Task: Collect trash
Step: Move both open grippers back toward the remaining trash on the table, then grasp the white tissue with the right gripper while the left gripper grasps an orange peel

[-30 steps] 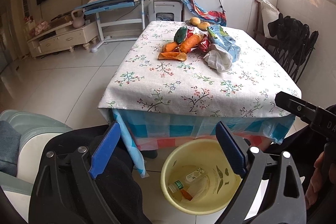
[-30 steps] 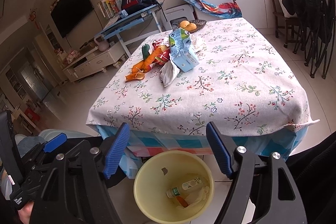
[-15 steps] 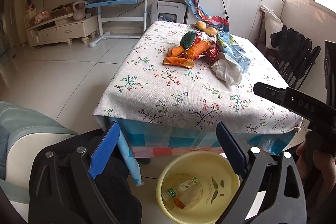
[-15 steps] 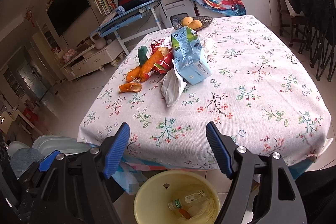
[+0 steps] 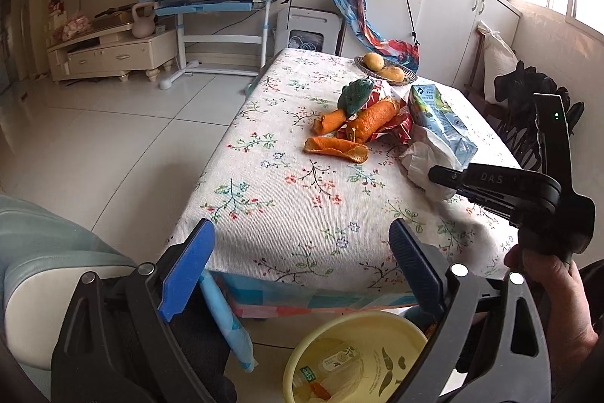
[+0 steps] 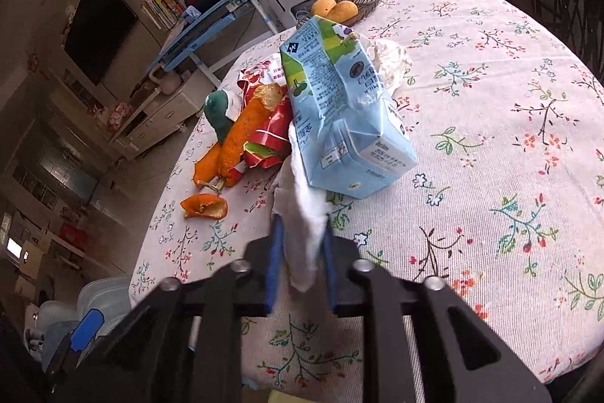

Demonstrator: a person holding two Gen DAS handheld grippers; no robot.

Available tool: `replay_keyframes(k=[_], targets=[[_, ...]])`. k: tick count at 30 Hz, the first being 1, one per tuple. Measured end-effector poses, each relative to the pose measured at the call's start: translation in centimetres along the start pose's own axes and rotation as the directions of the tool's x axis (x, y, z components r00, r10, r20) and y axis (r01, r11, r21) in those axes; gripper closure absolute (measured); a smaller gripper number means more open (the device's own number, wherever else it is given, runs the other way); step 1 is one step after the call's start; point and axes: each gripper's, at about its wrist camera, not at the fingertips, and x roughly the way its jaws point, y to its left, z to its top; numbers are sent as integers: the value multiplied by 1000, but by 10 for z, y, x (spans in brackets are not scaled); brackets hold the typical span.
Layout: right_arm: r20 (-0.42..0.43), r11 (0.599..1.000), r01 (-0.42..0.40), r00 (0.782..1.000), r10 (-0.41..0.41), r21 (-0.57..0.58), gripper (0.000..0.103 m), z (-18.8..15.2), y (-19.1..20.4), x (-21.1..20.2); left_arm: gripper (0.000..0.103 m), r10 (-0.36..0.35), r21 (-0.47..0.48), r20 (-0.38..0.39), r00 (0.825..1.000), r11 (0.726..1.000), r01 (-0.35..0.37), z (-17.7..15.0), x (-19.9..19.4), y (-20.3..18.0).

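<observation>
Right gripper [image 6: 301,233] over near part of surface [image 6: 472,108], jaws just closed in, blue pads pinching lower end of crumpled white tissue [image 6: 304,214]. Tissue running up from between the pads and tucked under near corner of light blue milk carton [image 6: 339,108], which lies on its side across it. Left of carton: red snack wrapper [image 6: 268,135], long orange peel [image 6: 236,142] propped against wrapper, dark green wrapper [image 6: 217,110] behind, smaller curled orange peel [image 6: 205,206] apart on the cloth nearer the edge. More crumpled white paper [image 6: 390,57] just behind carton. Dish of yellow fruit [image 6: 345,6] at far edge. Left gripper [image 5: 300,263] held off near edge of surface, jaws wide apart, nothing between the pads; floral cloth edge framed between them. Yellow bin [image 5: 355,357] on floor below left gripper, near right pad, with a small plastic bottle [image 5: 328,363] and scraps inside. From left wrist view, right gripper [image 5: 438,174] seen side-on reaching to tissue [image 5: 424,167] at near end of trash pile, hand [image 5: 551,293] on its grip at lower right. Trash pile well apart from left jaws.
</observation>
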Motion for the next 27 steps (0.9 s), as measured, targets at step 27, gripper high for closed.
replay_keyframes(k=[27], targets=[[-90,999,-27,996,29,23,97,-23,-38,-59,13,-156,273,-164,974,942,197,82,139,-34]])
